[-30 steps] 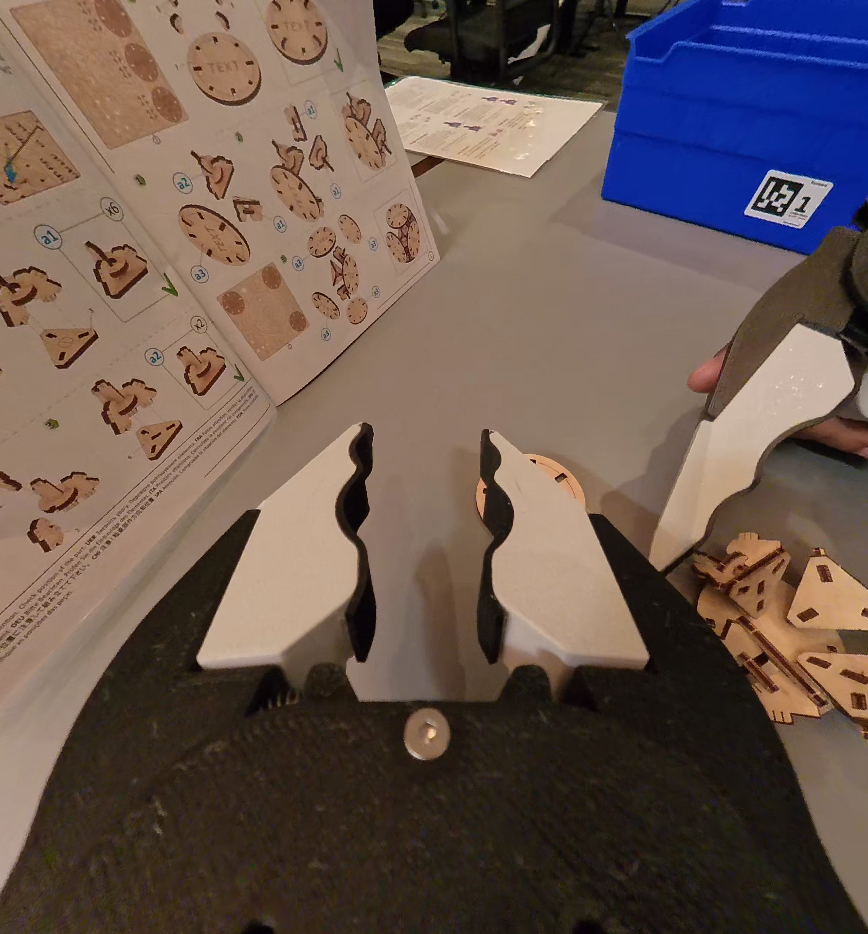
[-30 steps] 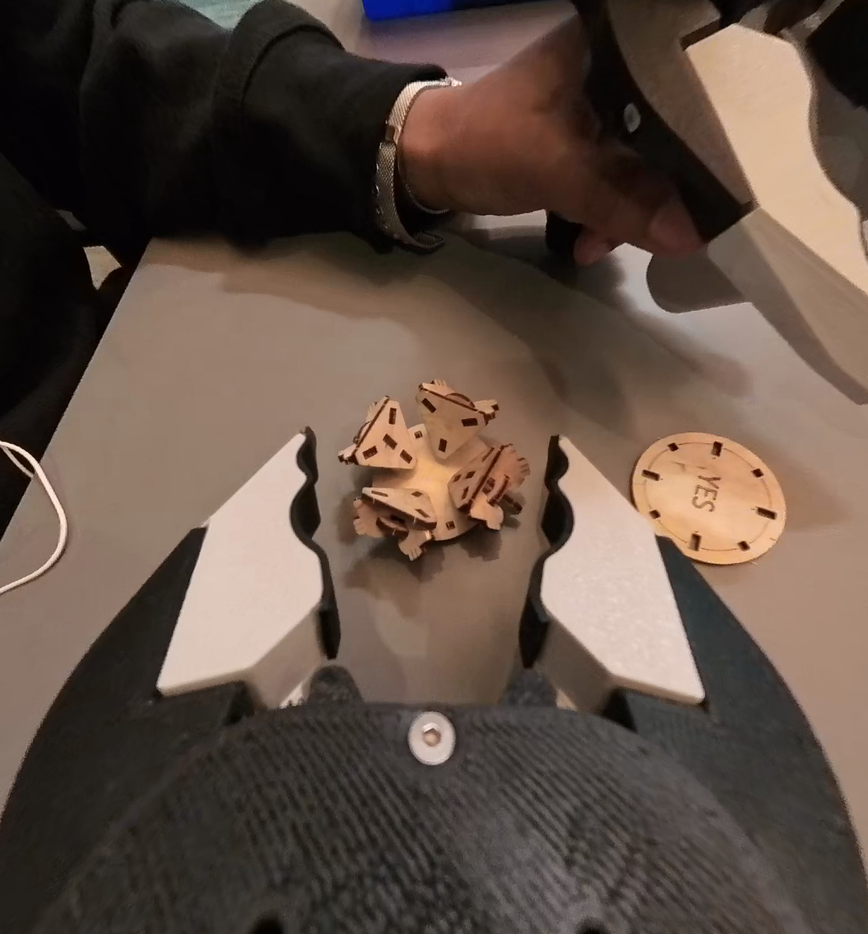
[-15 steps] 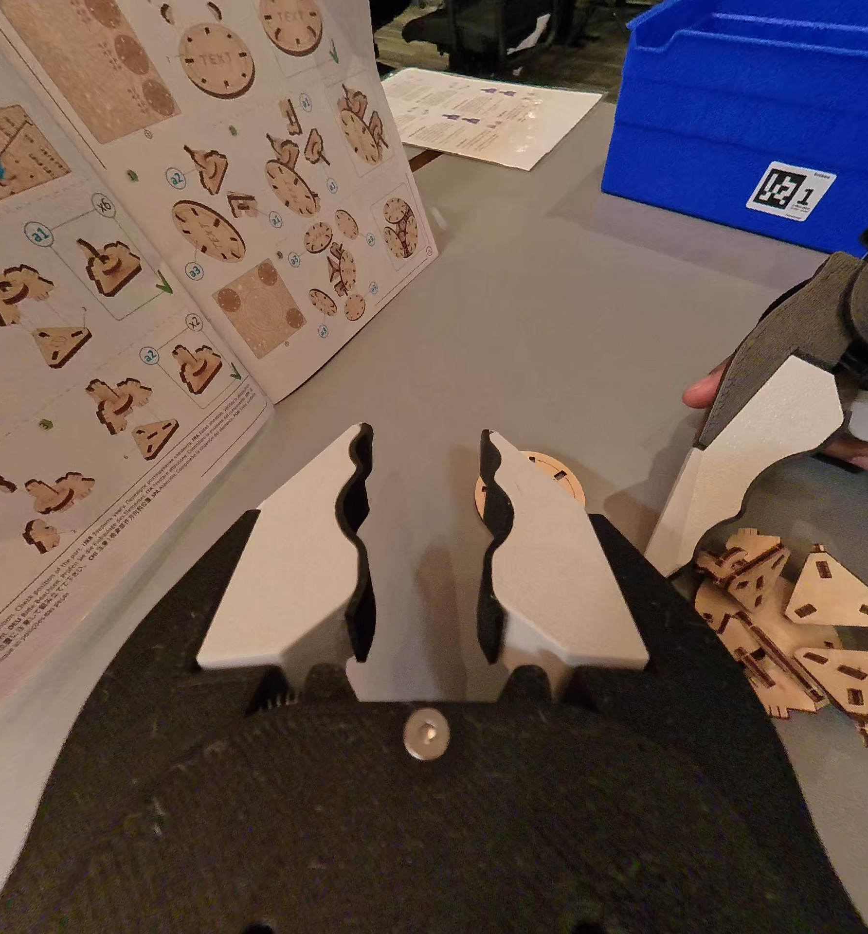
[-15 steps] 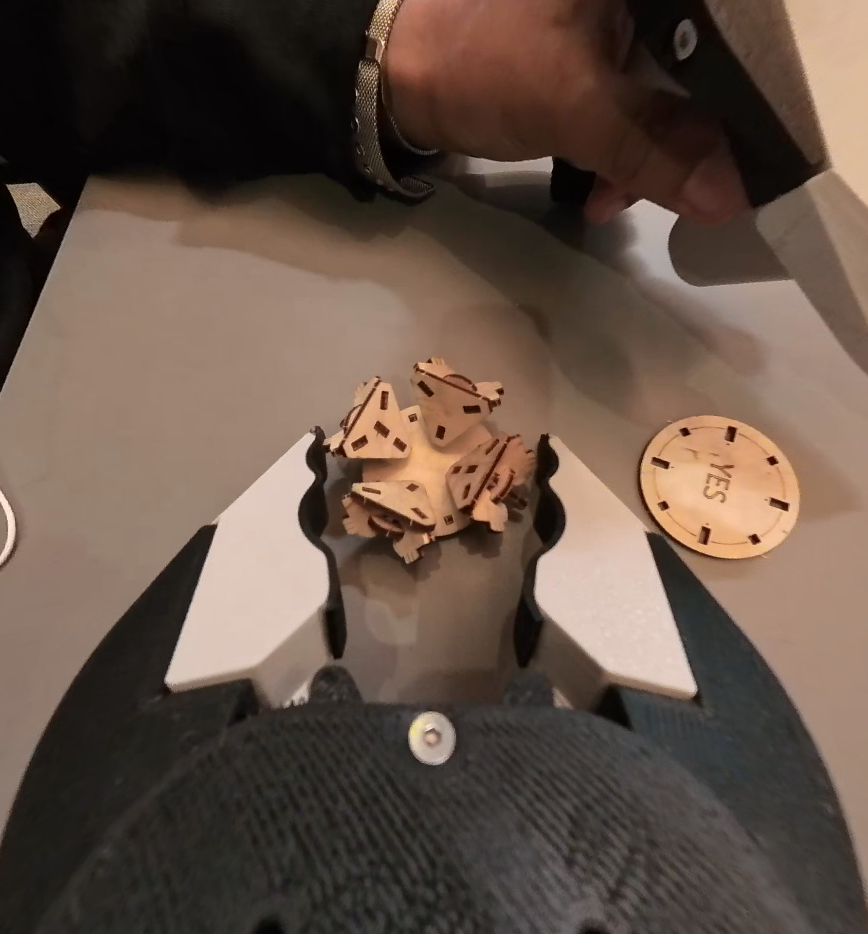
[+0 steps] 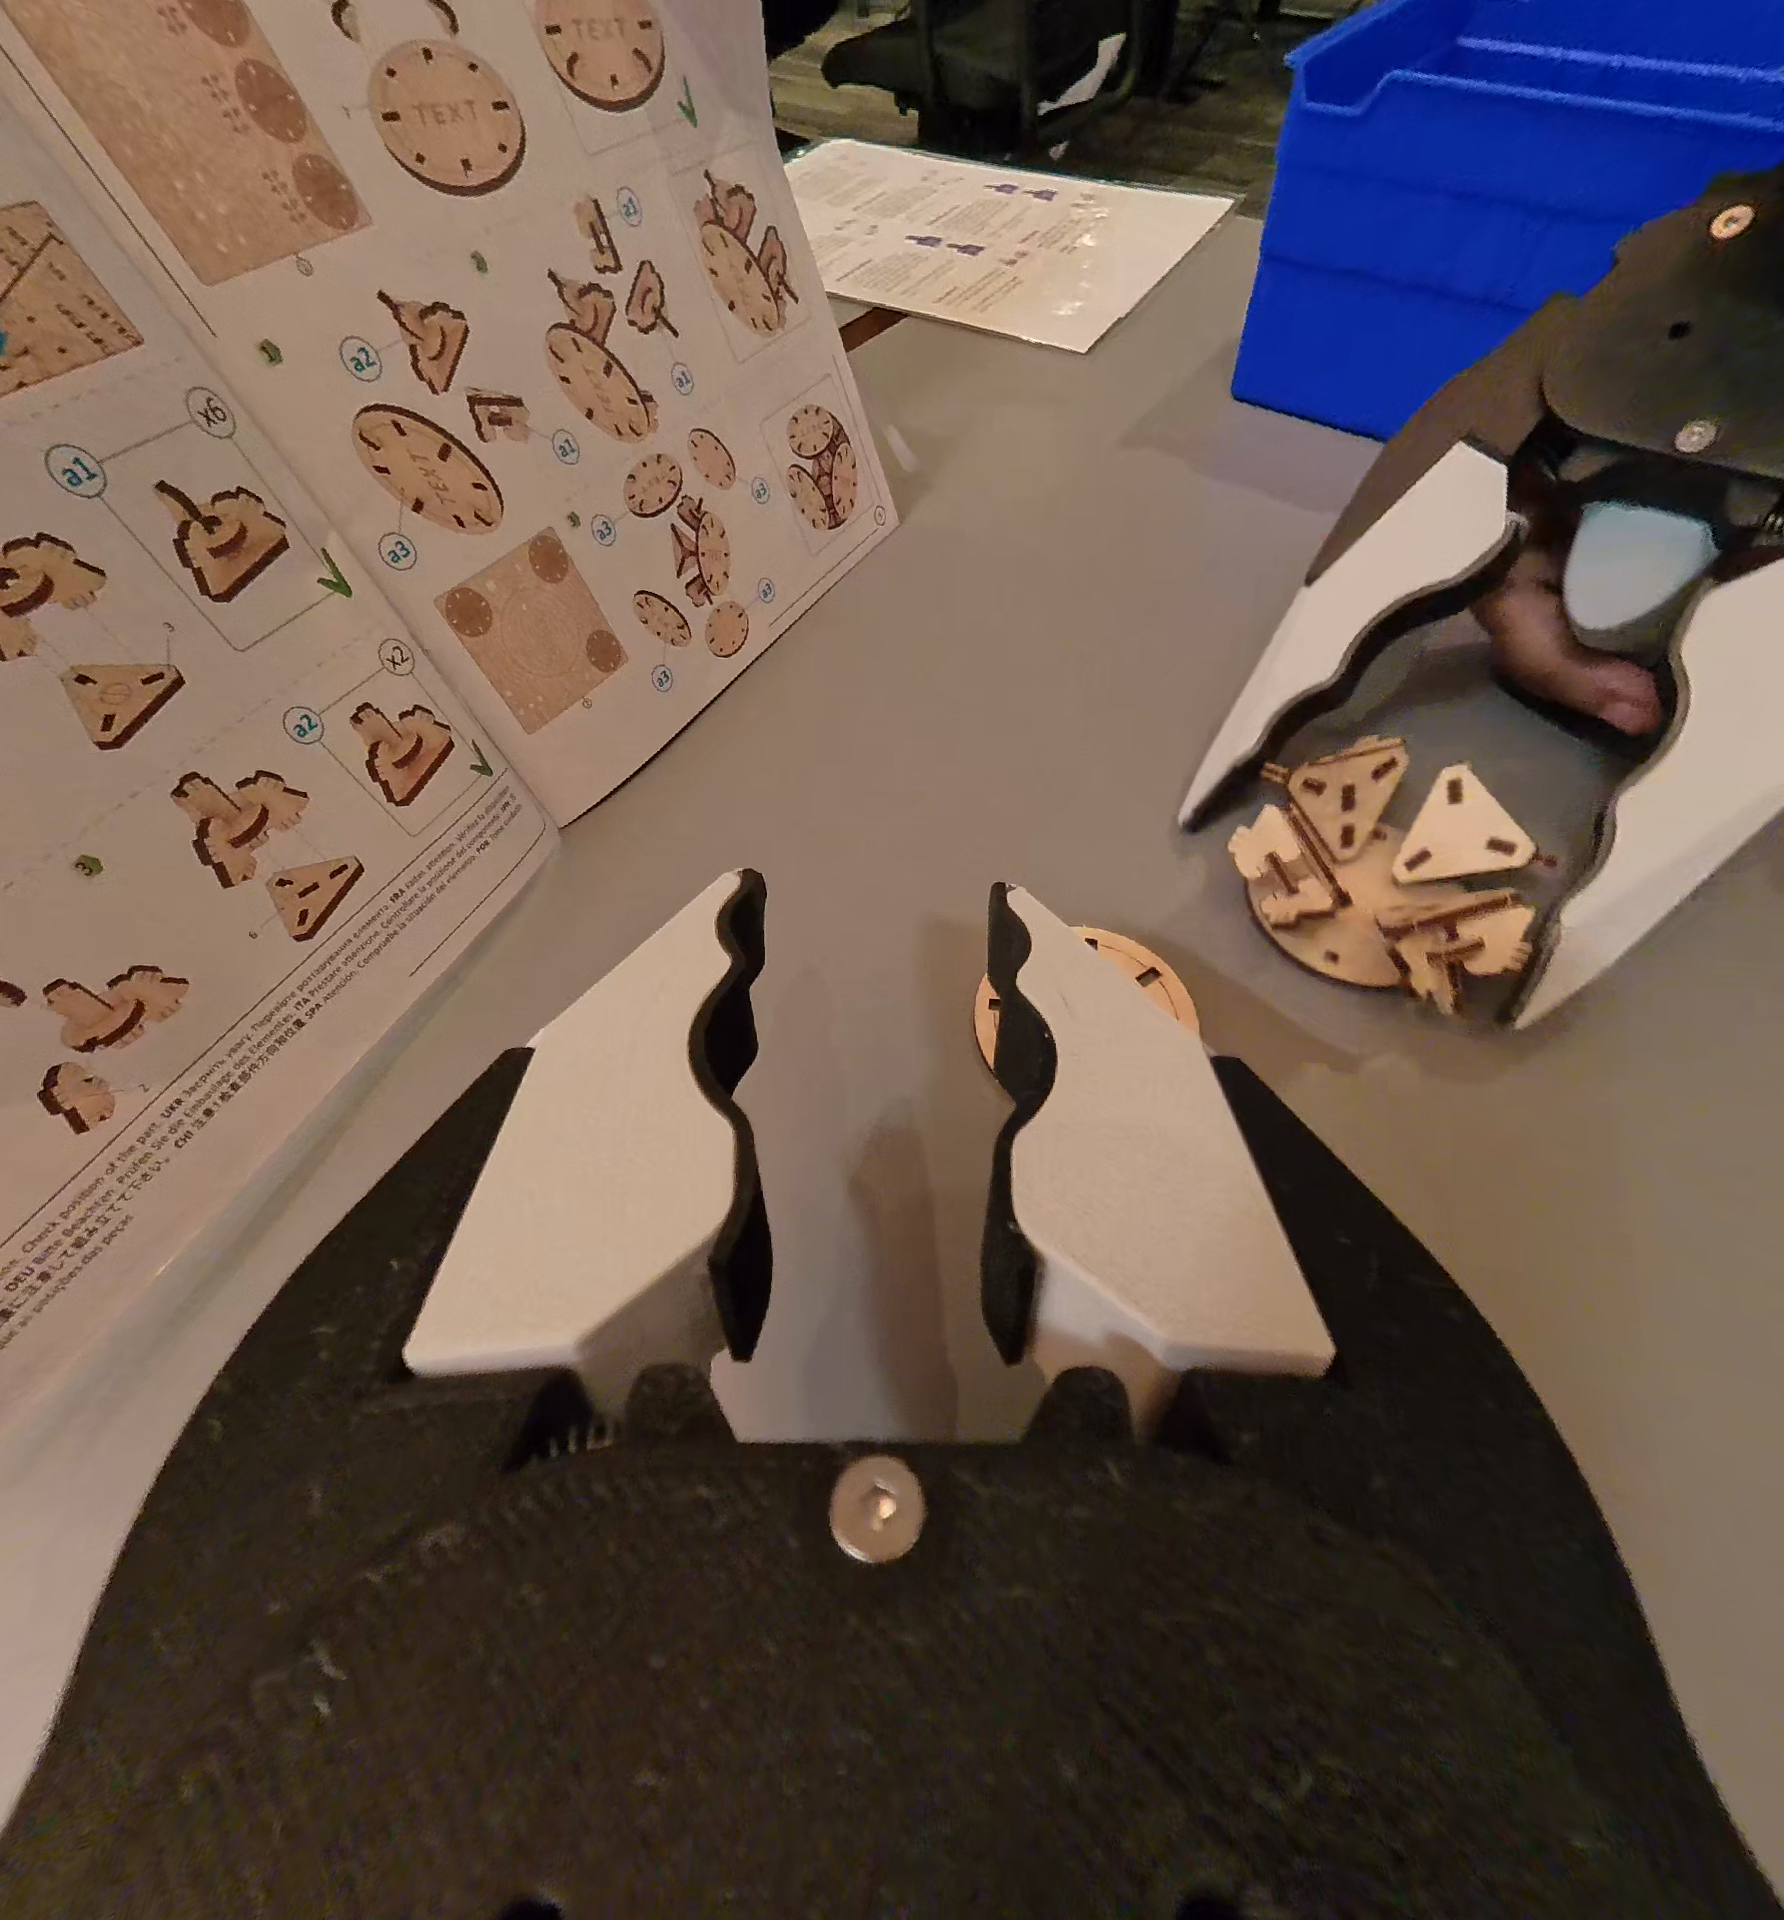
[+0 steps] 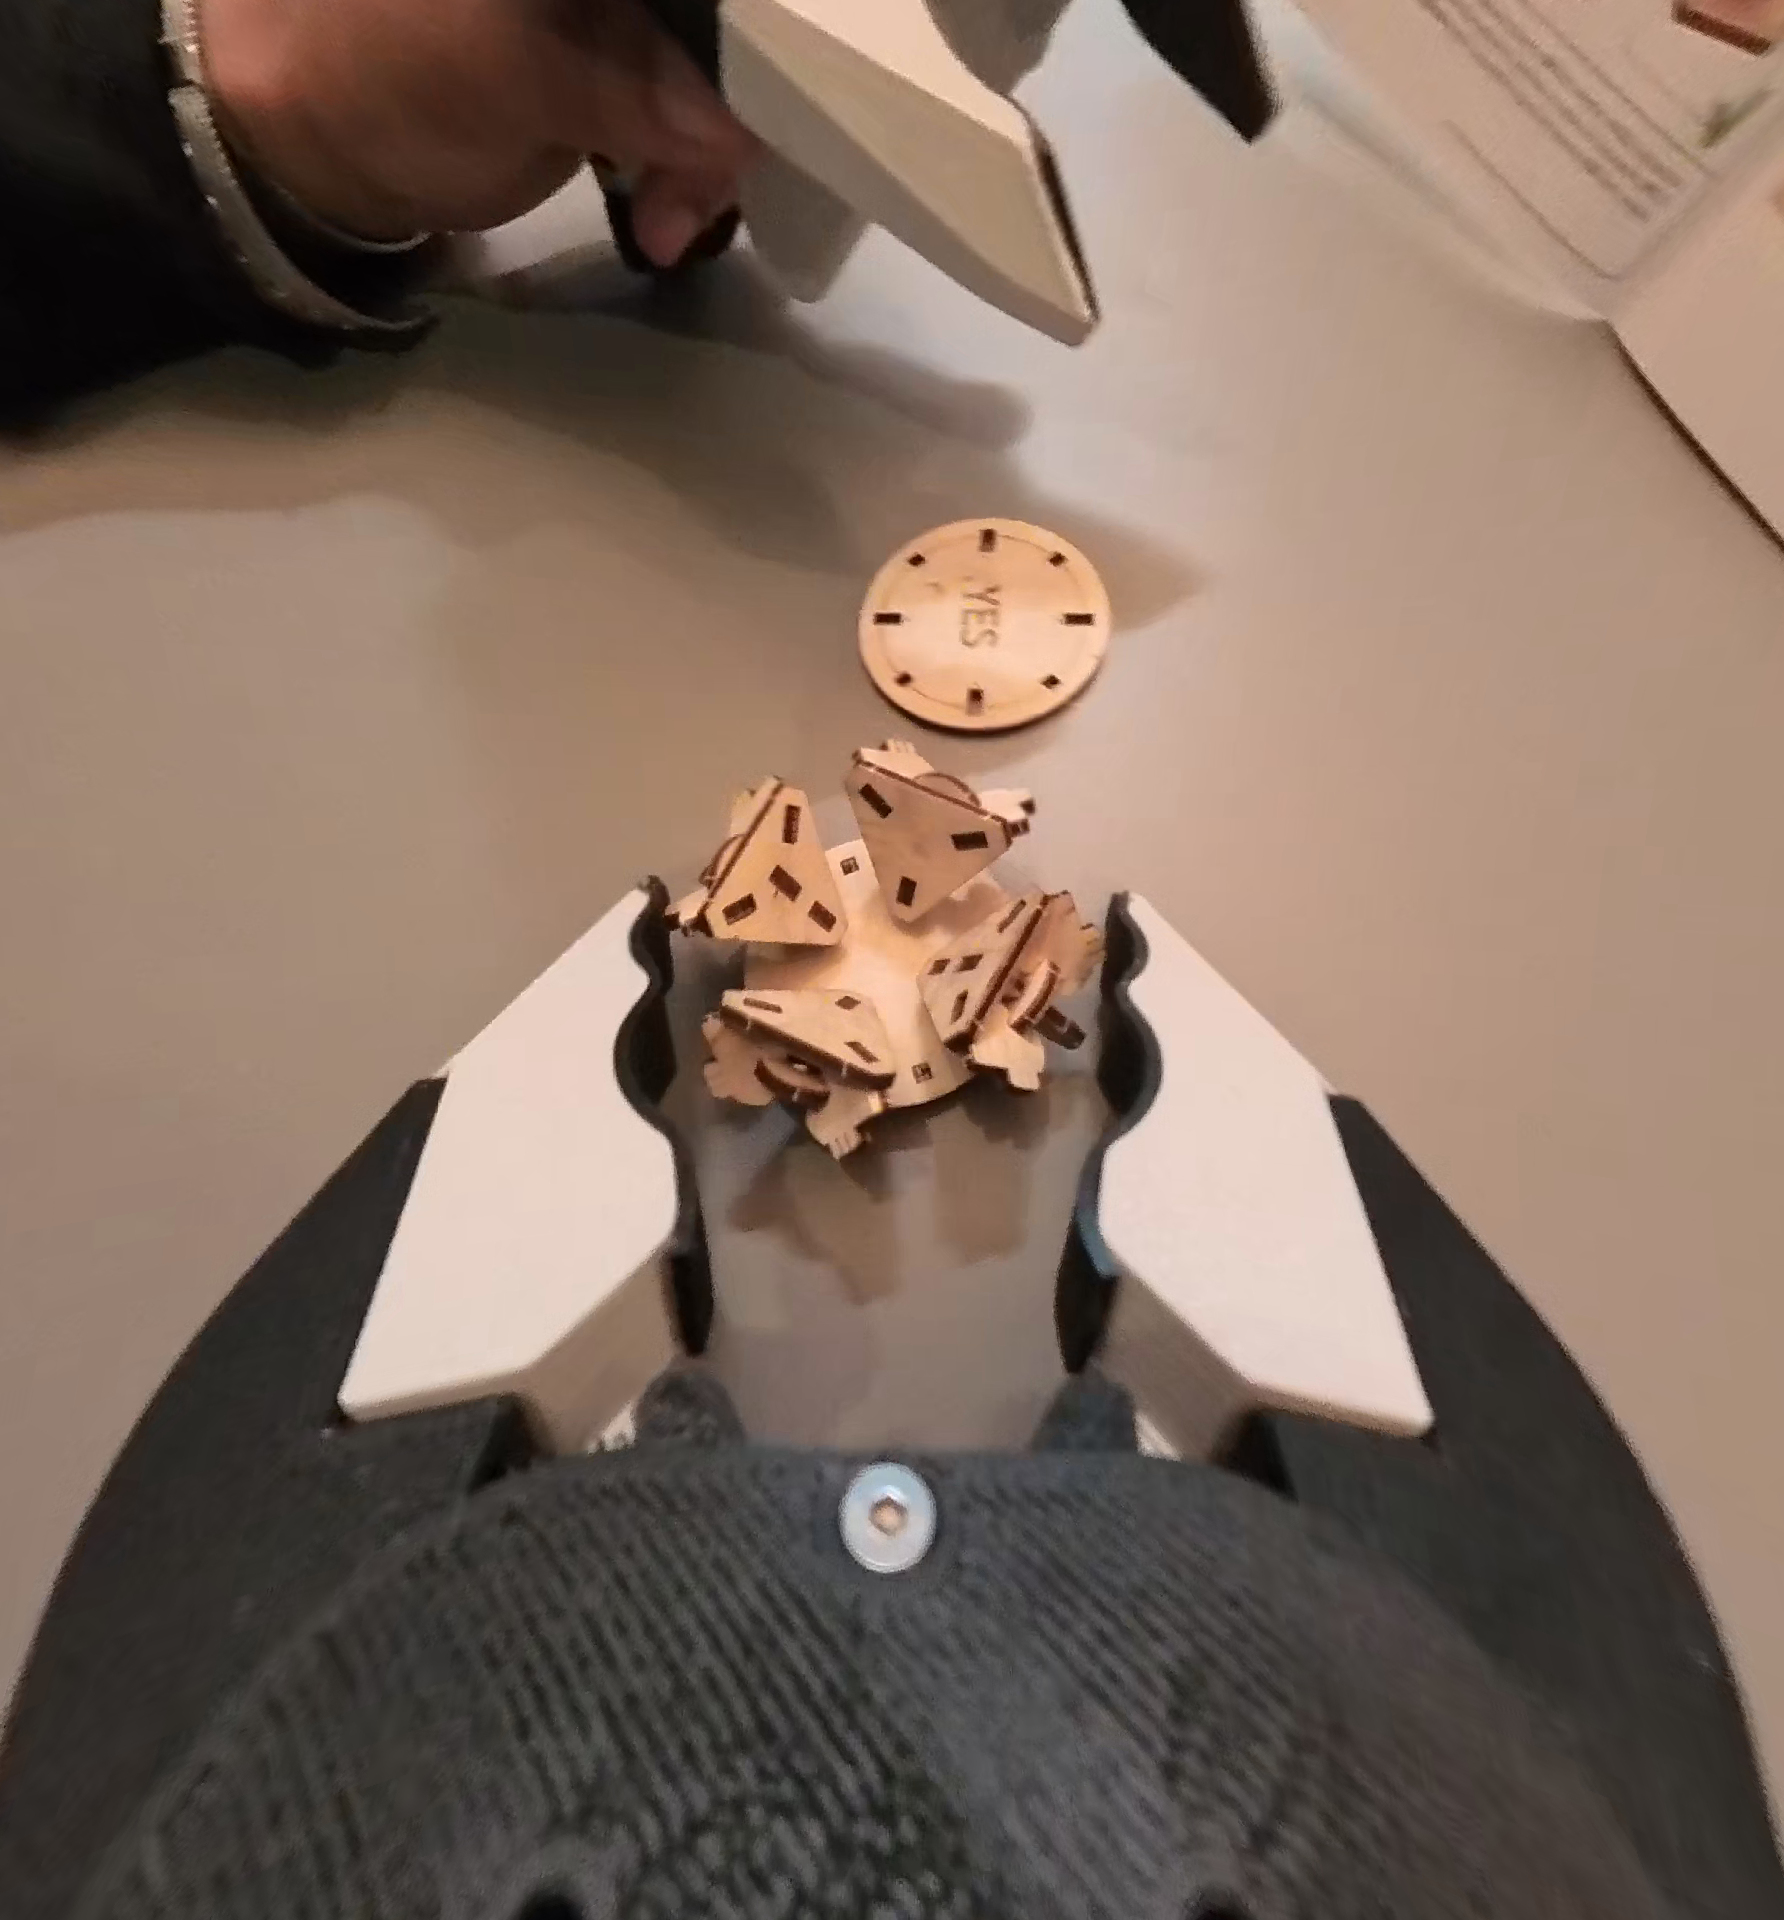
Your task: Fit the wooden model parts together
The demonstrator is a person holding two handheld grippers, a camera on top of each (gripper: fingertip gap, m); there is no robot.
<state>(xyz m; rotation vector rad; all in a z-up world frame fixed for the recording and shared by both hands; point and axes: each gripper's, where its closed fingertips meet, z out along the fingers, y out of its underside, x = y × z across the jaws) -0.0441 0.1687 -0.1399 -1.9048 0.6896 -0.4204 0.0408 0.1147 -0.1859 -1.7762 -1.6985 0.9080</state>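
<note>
**Two hand-held grippers over a grey table with wooden puzzle parts**

The landmark is the wooden assembly [image 6: 883, 961], a round base carrying several upright triangular plates, standing on the grey table [image 6: 348, 727]. The right gripper [image 6: 888, 914] straddles this assembly: one white finger lies on each side of it, the jaws spread wide. The fingertips [image 6: 649, 914] stand very close to the outer plates, but firm pressing of the black pads on the wood cannot be made out, and the assembly rests on the table. In the left wrist view the same gripper [image 5: 1366, 914] brackets the assembly [image 5: 1387, 883] from above, with a person's hand [image 5: 1574, 665] behind it.

Just beyond the assembly, apart from it, lies a flat wooden disc [image 6: 983, 627] with slots around its rim. The left gripper [image 5: 877, 894] hovers beside the assembly, its right finger partly covering that disc [image 5: 1127, 987]; its jaws stand partly open with only bare table between them. From the right wrist view it [image 6: 971, 208] hangs above the table past the disc, held by a hand [image 6: 431, 114] with a metal wristband.

Farther from the assembly, an open instruction booklet [image 5: 296, 520] lies beyond the left gripper, a printed sheet [image 5: 1002, 239] and a blue bin [image 5: 1470, 208] behind.
</note>
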